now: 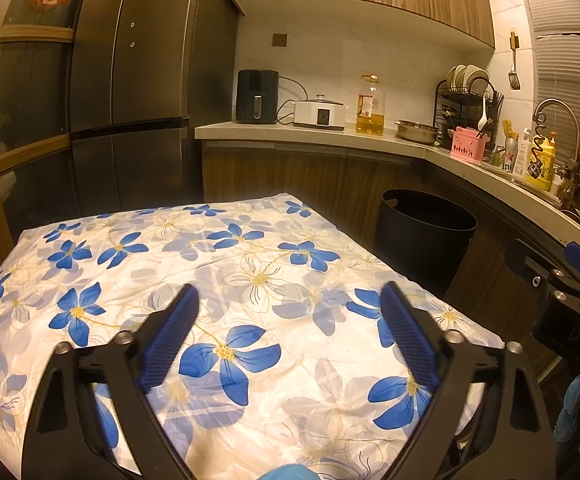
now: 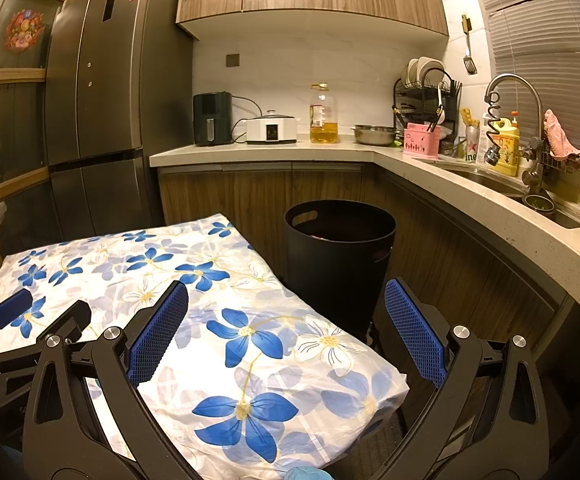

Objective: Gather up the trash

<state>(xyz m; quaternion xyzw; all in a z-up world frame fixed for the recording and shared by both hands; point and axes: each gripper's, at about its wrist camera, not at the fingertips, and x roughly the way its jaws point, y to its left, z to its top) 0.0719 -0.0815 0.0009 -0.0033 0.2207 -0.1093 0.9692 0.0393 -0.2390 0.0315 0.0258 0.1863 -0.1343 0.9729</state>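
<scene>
Trash is nowhere to be seen on the floral cloth (image 1: 226, 264) covering the desk, and that sets the tone: judging by the bare top, the collecting looks finished or close to it. Over on the left, the fridge (image 1: 138, 80) stands quiet and the left gripper (image 1: 290, 334) hovers above the cloth, blue fingers (image 1: 170, 340) spread wide with nothing between them. Moving across, the right gripper (image 2: 288, 334) hangs over the desk's near corner, its fingers (image 2: 158, 332) likewise parted and empty. Just past that corner on the floor sits the black bin (image 2: 339, 264), apart from the desk's edge, with something reddish faintly showing inside; what it is I can't make out. Further right, the worktop by the sink (image 2: 501, 186) carries bottles and a can. Next move, by my reading: scan for any leftover scrap, since neither gripper has a target in reach.
</scene>
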